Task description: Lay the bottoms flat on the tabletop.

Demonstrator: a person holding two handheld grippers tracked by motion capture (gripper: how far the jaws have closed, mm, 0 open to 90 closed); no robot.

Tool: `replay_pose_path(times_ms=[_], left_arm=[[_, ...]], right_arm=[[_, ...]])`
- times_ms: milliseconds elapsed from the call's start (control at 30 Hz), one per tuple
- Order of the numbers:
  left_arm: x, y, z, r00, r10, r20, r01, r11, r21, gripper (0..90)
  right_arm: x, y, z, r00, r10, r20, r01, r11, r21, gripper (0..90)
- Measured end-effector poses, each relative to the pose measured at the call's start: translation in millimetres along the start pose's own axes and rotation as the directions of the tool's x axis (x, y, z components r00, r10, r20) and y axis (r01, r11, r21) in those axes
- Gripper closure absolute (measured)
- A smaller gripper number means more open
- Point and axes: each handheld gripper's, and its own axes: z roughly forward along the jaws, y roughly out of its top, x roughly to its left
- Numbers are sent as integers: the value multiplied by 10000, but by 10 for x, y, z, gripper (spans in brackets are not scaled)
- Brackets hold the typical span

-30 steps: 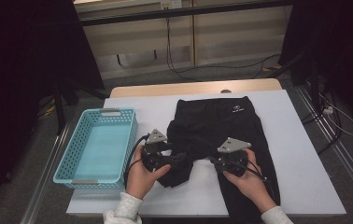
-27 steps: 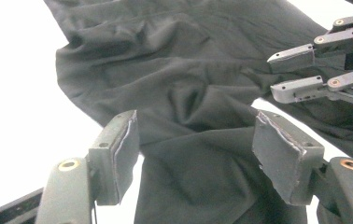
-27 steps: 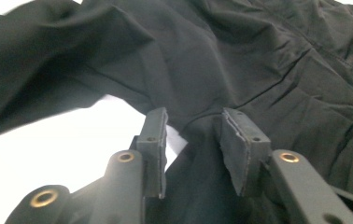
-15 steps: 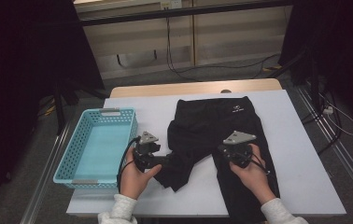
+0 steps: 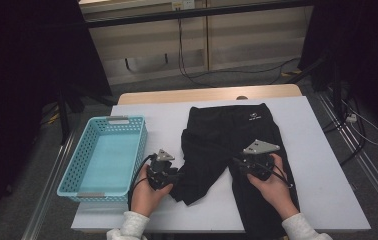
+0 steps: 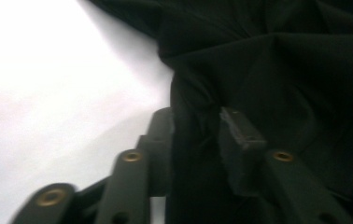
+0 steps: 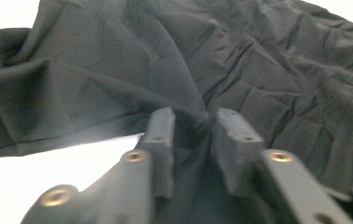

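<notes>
Black trousers (image 5: 237,145) are seen spread on the white table (image 5: 322,185), waistband at the far side, a small white logo near it. One leg is folded and bunched toward the near-left, while the other runs straight down to the near edge.

Fabric is pinched by the left gripper (image 5: 169,176) at the bunched leg's outer edge; in the left gripper view a fold of the dark cloth (image 6: 198,126) is clamped between the two black jaws, with bare white tabletop (image 6: 48,84) shown beside it. The gripper is held in the left hand (image 5: 147,192), its cable looped just beside the blue basket (image 5: 79,192), which is set on the table's left, close to the trousers but not touching them.

Over on the other side, the right gripper (image 5: 247,164) is placed at the inner edge of the straight leg, near the crotch, held in the right hand (image 5: 272,187). In the right gripper view a ridge of cloth (image 7: 198,126) is gathered between the jaws and appears to be gripped, though the blur makes the contact hard to judge. A strip of white table (image 7: 48,163) is seen under the raised hem of the folded leg.
</notes>
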Motion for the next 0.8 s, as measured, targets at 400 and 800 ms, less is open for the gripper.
replay_pose_path(times_ms=[400, 800], left_arm=[[-47, 101, -217, 9959, -641, 639, 690, 9946, -780, 890], [152, 82, -364, 9917, -1240, 327, 1276, 9804, -1503, 890]], right_arm=[[292, 27, -175, 9956, -272, -901, 240, 9990, -367, 468], [758, 68, 6, 9574, -1240, -2609, 1298, 9915, 47, 575]])
